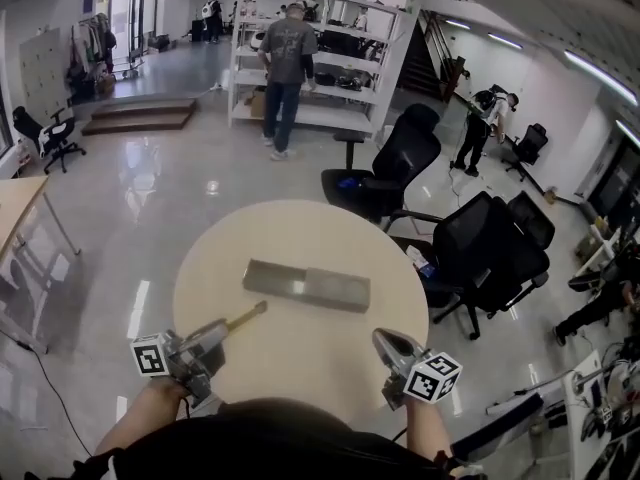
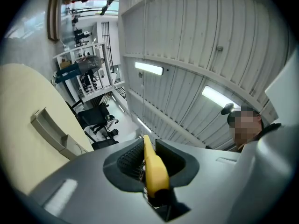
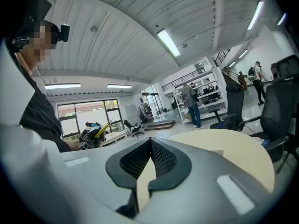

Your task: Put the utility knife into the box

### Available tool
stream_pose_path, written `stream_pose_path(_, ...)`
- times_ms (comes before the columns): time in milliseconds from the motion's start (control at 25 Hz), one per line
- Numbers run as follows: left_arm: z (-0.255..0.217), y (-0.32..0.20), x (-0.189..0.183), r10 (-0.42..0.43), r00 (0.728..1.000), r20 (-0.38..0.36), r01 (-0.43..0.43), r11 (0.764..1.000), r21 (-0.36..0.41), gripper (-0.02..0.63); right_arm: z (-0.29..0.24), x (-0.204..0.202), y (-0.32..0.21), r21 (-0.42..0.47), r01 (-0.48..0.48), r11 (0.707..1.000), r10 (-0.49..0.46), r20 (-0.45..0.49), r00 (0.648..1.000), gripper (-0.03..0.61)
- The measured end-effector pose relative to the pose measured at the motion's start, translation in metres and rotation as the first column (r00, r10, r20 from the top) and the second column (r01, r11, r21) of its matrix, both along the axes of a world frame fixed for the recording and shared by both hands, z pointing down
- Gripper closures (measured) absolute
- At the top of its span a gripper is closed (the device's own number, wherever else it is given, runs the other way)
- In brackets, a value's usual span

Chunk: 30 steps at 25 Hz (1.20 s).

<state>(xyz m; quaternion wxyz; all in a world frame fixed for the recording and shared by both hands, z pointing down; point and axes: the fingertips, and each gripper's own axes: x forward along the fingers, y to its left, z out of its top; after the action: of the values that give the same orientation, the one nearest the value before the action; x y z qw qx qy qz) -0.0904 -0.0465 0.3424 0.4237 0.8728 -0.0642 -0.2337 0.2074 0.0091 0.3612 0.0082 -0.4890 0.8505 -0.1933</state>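
A yellow utility knife (image 1: 246,317) sticks out from my left gripper (image 1: 222,332), which is shut on it above the near left part of the round table (image 1: 230,258). From the left gripper view the knife (image 2: 154,169) stands clamped between the dark pads, and the gripper (image 2: 148,158) is tilted up toward the ceiling. The long grey box (image 1: 307,284) lies at the table's middle, ahead and right of the knife; the box (image 2: 51,132) shows at the left there. My right gripper (image 1: 385,340) hovers at the near right edge, tips together, empty. The right gripper (image 3: 149,141) holds nothing.
Black office chairs (image 1: 395,163) stand beyond the table's far right side. A person (image 1: 286,68) stands at white shelving (image 1: 330,78) in the back, and another person (image 1: 480,128) is at the right. A wooden desk (image 1: 15,203) sits at the left.
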Motion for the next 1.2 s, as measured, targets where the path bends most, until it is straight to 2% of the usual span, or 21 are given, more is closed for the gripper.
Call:
stream_pose_path(40, 0.0, -0.017, -0.005, 0.019, 1.0, -0.012, -0.019, 1.0, -0.013, 0.54, -0.003, -0.01, -0.012, -0.005, -0.01, 1.0, 0.01, -0.004, 1.0, 0.563)
stream_pose_path(200, 0.003, -0.077, -0.022, 0.087, 0.996, 0.009, -0.088, 0.996, 0.026, 0.541, -0.009, -0.04, -0.054, -0.024, -0.049, 0.998, 0.048, -0.032, 0.998, 0.563)
stream_pose_path(280, 0.011, -0.108, -0.024, 0.112, 0.994, 0.011, -0.112, 0.994, 0.011, 0.54, -0.009, -0.047, -0.077, -0.028, -0.07, 0.997, 0.07, -0.024, 0.997, 0.563)
stream_pose_path(400, 0.023, -0.143, -0.018, 0.128, 0.991, 0.021, -0.129, 0.992, 0.0, 0.54, -0.005, -0.055, -0.1, -0.037, -0.049, 0.998, 0.046, -0.075, 0.996, 0.563)
stream_pose_path(640, 0.023, -0.173, 0.012, 0.077, 0.996, 0.04, -0.078, 0.997, 0.016, 0.54, 0.012, -0.019, -0.123, -0.07, -0.019, 0.997, 0.013, -0.076, 0.997, 0.563)
stream_pose_path(880, 0.029, -0.177, 0.064, -0.022, 0.997, 0.073, 0.02, 0.999, 0.026, 0.54, 0.032, 0.036, -0.168, -0.048, 0.097, 0.994, -0.1, -0.079, 0.992, 0.563)
stream_pose_path(1040, 0.028, -0.182, 0.07, -0.024, 0.991, 0.129, 0.02, 0.999, 0.037, 0.54, 0.035, 0.036, -0.193, -0.018, 0.13, 0.991, -0.131, -0.062, 0.989, 0.563)
stream_pose_path(1200, 0.042, -0.203, 0.073, 0.002, 0.985, 0.171, -0.007, 0.999, 0.032, 0.54, 0.046, 0.034, -0.216, -0.024, 0.117, 0.993, -0.118, -0.054, 0.992, 0.563)
